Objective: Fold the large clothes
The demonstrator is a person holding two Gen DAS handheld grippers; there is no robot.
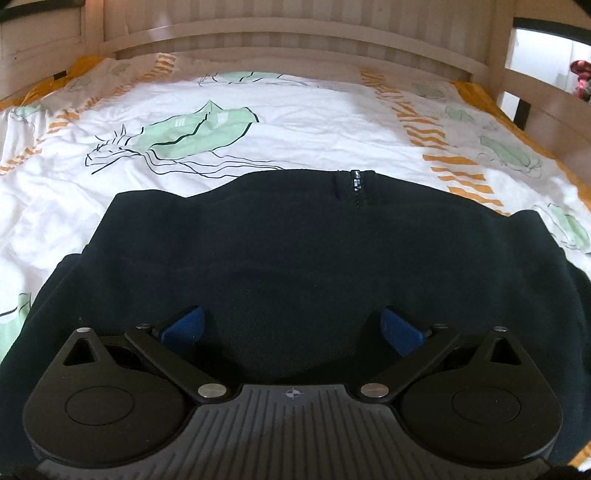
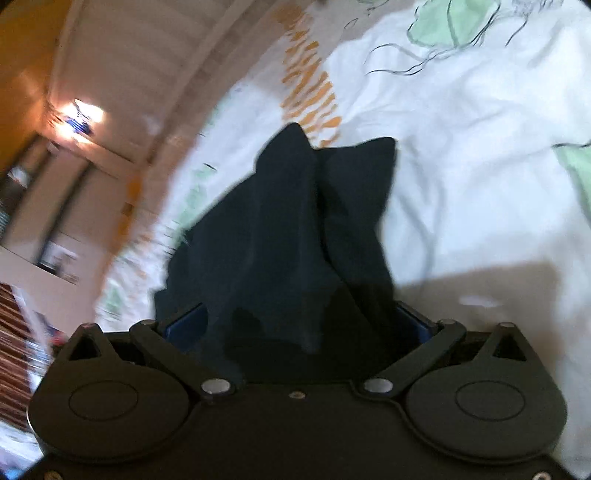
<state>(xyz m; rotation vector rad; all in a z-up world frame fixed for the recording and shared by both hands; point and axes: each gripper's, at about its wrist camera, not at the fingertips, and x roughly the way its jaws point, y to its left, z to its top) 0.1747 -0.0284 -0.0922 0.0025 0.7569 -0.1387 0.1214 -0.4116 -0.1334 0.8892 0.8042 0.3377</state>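
Observation:
A dark navy garment (image 1: pixel 295 258) with a short zip at its collar (image 1: pixel 356 184) lies spread on the bed. My left gripper (image 1: pixel 293 328) hovers over its near part, blue pads (image 1: pixel 184 326) wide apart, holding nothing. In the right wrist view a bunched part of the same dark garment (image 2: pixel 295 229) hangs between my right gripper's fingers (image 2: pixel 299 325) and drapes forward over the bed. The blue pads (image 2: pixel 188 323) stand wide apart with cloth between them; whether they pinch it is hidden by the fabric.
The bed cover (image 1: pixel 295 122) is white with green leaf prints and orange stripes. A pale wooden headboard (image 1: pixel 295 33) and side rail (image 1: pixel 535 96) frame the bed. The right wrist view shows the bed frame (image 2: pixel 155 81), blurred shelves and a lit lamp (image 2: pixel 79 118).

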